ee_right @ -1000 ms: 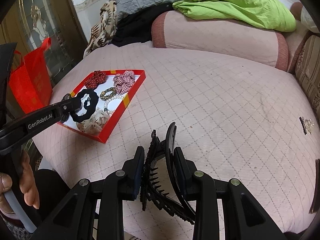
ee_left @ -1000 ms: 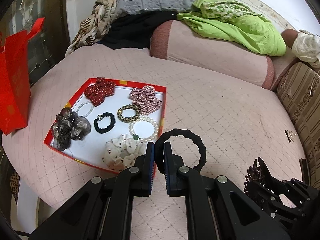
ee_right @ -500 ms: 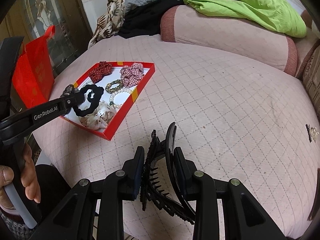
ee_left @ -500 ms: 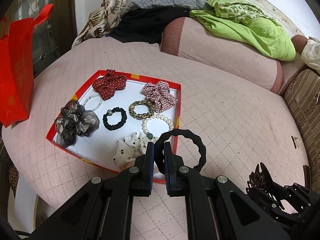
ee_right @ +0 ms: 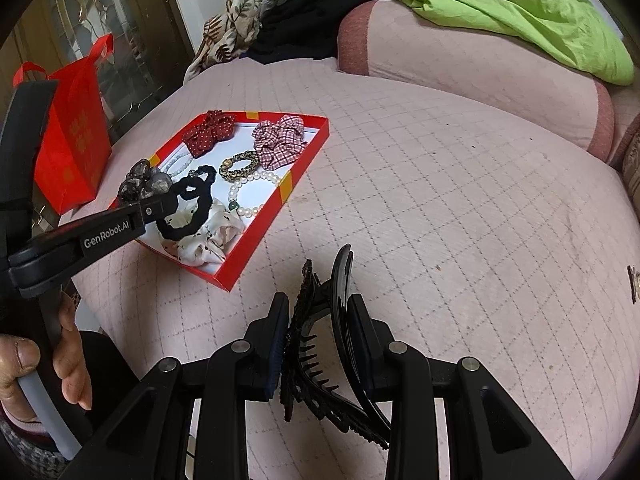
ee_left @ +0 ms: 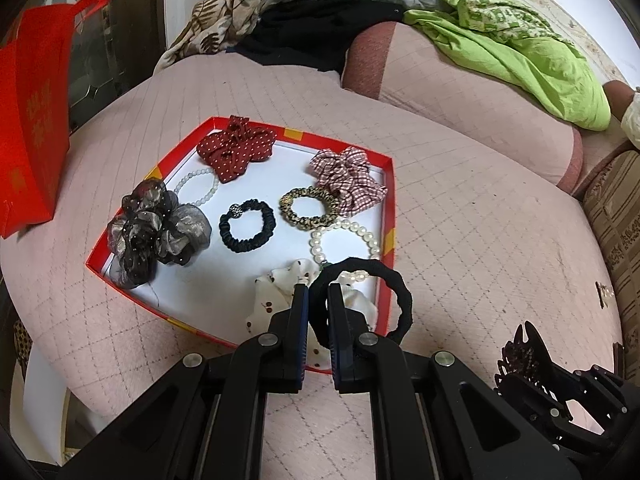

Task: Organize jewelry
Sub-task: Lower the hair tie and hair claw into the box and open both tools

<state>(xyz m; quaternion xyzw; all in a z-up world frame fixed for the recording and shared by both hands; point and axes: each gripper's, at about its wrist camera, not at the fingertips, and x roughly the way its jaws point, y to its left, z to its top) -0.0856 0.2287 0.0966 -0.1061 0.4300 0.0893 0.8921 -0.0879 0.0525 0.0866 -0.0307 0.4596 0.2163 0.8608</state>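
Observation:
A red-rimmed box lid [ee_left: 387,216] [ee_right: 256,240] lies on the pink quilted bed, holding scrunchies, hair ties and bead bracelets. My left gripper [ee_left: 318,294] [ee_right: 170,204] is shut on a black wavy hair tie [ee_left: 400,284] [ee_right: 202,216] and hangs over the lid's near right corner, above a white dotted scrunchie [ee_left: 272,292]. My right gripper [ee_right: 320,312] is shut on a black hair claw clip [ee_right: 316,344] over the bare quilt, to the right of the lid. The clip and that gripper also show at the lower right of the left wrist view as a dark toothed clip [ee_left: 520,356].
A red gift bag [ee_left: 32,120] [ee_right: 74,140] stands left of the lid at the bed's edge. A pink bolster [ee_left: 460,92] with green cloth [ee_left: 532,52] lies behind. A small dark item [ee_right: 634,280] rests on the quilt far right. A hand [ee_right: 24,364] grips the left tool's handle.
Both grippers have moved toward the box lid, which now looks larger and nearer. The black hair tie has come from beside the lid to over its near right corner. Grips are unchanged.

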